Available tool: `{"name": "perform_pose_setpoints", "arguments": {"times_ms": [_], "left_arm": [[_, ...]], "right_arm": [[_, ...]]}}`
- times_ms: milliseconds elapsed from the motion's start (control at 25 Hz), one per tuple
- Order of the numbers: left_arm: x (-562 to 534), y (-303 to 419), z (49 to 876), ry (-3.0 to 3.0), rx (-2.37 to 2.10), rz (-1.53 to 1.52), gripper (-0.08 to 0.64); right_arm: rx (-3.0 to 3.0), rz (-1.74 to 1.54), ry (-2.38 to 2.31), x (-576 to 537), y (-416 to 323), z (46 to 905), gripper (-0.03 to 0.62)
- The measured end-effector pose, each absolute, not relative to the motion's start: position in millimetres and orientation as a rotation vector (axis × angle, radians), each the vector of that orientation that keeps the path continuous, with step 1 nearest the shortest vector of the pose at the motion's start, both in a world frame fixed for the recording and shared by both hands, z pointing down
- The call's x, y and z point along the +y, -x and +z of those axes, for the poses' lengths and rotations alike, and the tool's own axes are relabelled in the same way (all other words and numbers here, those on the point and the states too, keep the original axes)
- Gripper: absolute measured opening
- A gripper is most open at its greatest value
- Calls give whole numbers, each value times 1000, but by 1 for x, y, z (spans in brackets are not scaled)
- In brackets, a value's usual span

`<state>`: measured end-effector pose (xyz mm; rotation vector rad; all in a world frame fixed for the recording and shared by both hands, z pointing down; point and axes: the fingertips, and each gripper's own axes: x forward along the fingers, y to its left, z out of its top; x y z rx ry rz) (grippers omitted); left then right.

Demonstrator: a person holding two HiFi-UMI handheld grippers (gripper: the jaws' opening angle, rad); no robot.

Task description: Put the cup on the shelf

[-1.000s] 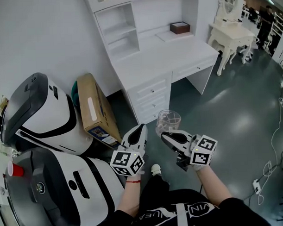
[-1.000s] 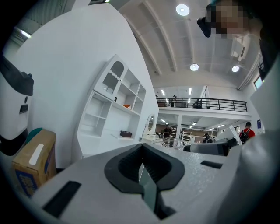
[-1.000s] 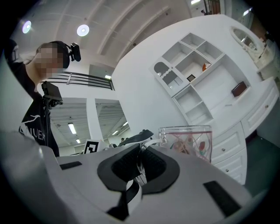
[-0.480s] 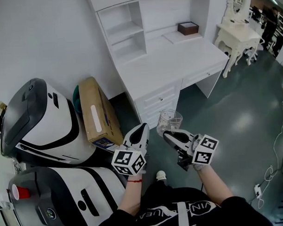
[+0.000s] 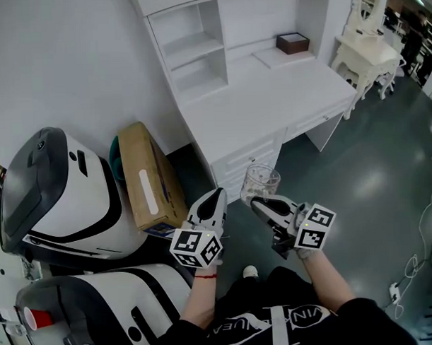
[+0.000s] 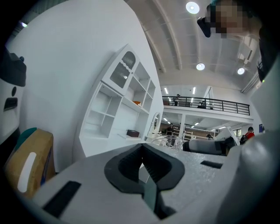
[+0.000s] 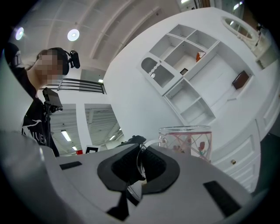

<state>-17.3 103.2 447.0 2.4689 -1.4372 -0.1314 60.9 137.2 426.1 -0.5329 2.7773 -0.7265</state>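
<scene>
The white desk [image 5: 270, 95] and its shelf [image 5: 198, 56] stand at the far wall. Nearer, in the air, the right gripper [image 5: 258, 201] grips the glass cup [image 5: 260, 182] by its handle. Just left, the left gripper [image 5: 215, 196] is clenched on nothing.

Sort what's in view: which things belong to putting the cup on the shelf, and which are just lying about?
Job in hand:
- glass cup, its handle clamped by the right gripper
- white shelf unit above the desk

Lying about:
- cardboard box
- brown box on the desk
- white-and-black machines
- red cup
- dressing table
- left gripper, shut and empty
</scene>
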Motion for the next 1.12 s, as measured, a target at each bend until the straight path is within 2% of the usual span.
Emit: {"name": "perform_pose_setpoints", "arguments": {"times_ms": [440, 1120], "left_arm": [[48, 40, 452, -2431, -1495, -143, 6], [-122, 58, 442, -2395, -1568, -133, 6]], "right_arm": [[2789, -737, 494, 75, -44, 431, 12], [2834, -702, 386, -100, -19, 418, 12]]}}
